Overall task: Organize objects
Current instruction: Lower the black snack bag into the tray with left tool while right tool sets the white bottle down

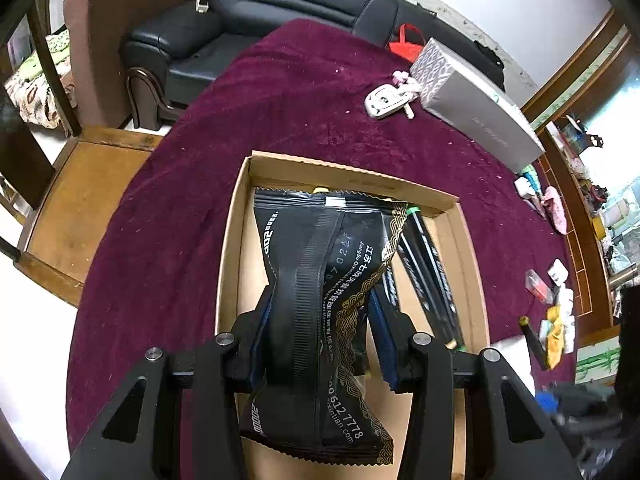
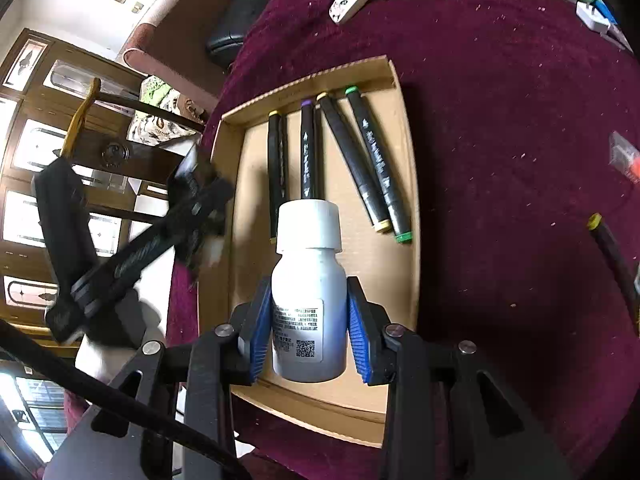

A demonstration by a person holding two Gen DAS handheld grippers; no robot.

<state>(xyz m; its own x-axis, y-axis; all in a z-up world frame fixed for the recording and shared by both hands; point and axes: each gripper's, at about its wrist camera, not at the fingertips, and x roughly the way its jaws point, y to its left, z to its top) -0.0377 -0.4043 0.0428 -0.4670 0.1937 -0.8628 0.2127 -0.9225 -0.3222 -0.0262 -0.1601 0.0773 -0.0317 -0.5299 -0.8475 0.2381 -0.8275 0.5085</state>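
Observation:
My left gripper is shut on a black snack packet with gold trim and holds it over the cardboard tray. Black markers lie in the tray to the packet's right. In the right wrist view my right gripper is shut on a white bottle with a white cap, above the near part of the same tray. Several black markers lie at the tray's far end. The left gripper shows blurred at the tray's left.
The tray rests on a round table with a maroon cloth. A grey box and a white key fob lie at the far side. Small items sit at the right edge. A loose marker lies right of the tray. A black sofa stands behind.

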